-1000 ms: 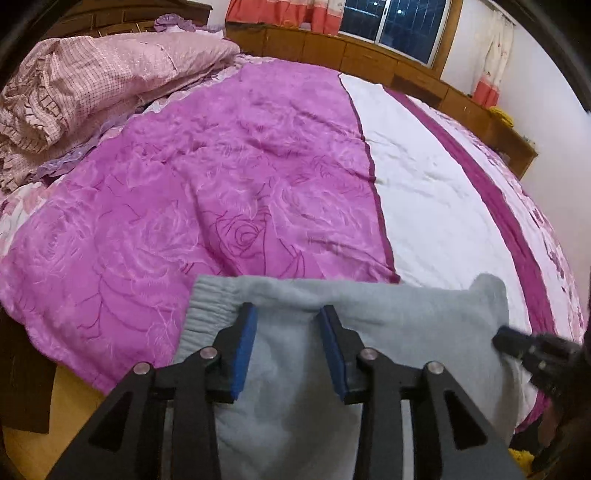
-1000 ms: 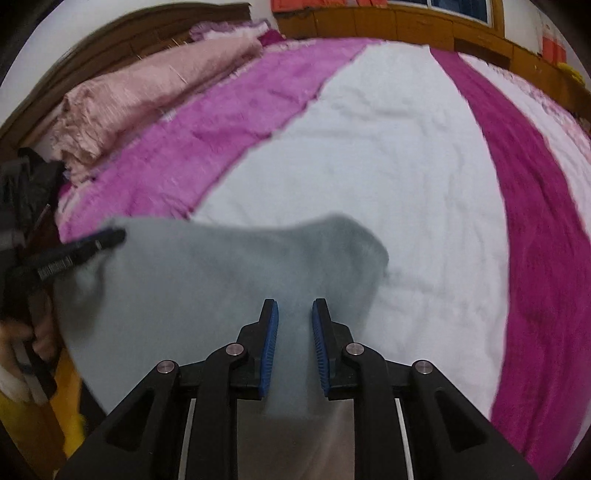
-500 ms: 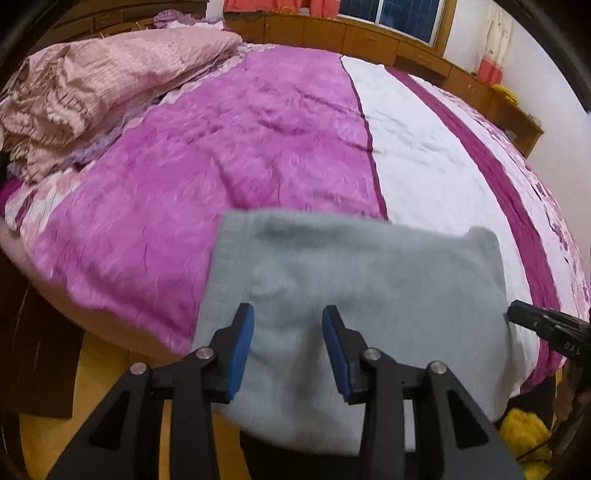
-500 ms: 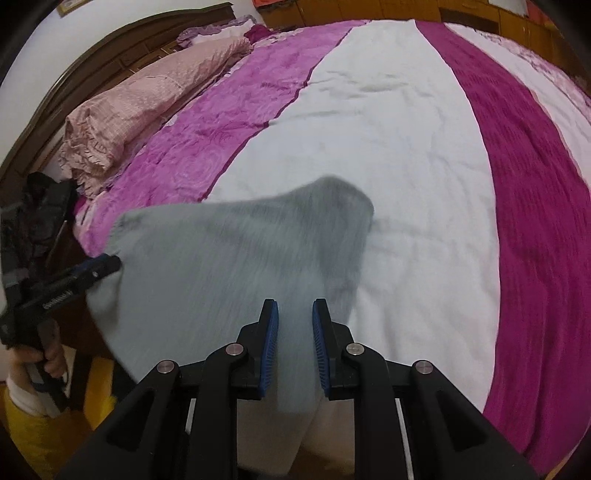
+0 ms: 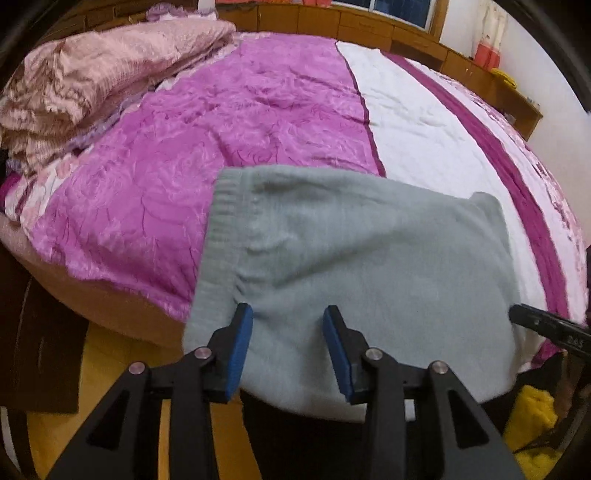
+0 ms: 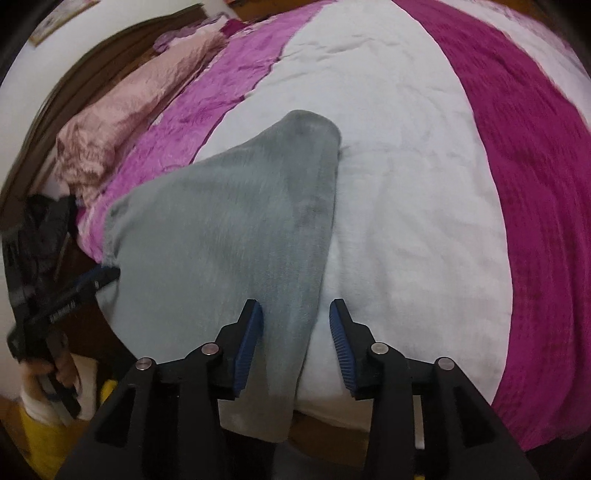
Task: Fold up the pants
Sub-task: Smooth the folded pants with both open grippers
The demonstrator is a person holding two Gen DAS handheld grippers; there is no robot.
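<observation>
Grey knit pants (image 5: 351,251) lie folded on the near edge of the bed, ribbed waistband to the left, their lower part hanging over the edge. My left gripper (image 5: 288,310) hovers above them, open, its pads clear of the cloth. My right gripper (image 6: 295,304) has its jaws opening. The right edge of the pants (image 6: 229,221) runs between them, and neither pad presses on it. One finger (image 5: 546,325) of the right gripper shows at the pants' right side. A finger (image 6: 85,284) of the left gripper shows at their left corner.
The bed cover (image 5: 258,129) has magenta and white stripes. A folded pink quilt (image 5: 92,74) lies at the far left. Wooden cabinets (image 5: 369,22) line the far wall. Below the bed edge are a wooden floor (image 5: 110,350) and something yellow (image 5: 532,410).
The right jaws, shut on the pants' edge before, have parted and let the cloth go. Both grippers drew back toward the bed's near edge, so more of the pants shows.
</observation>
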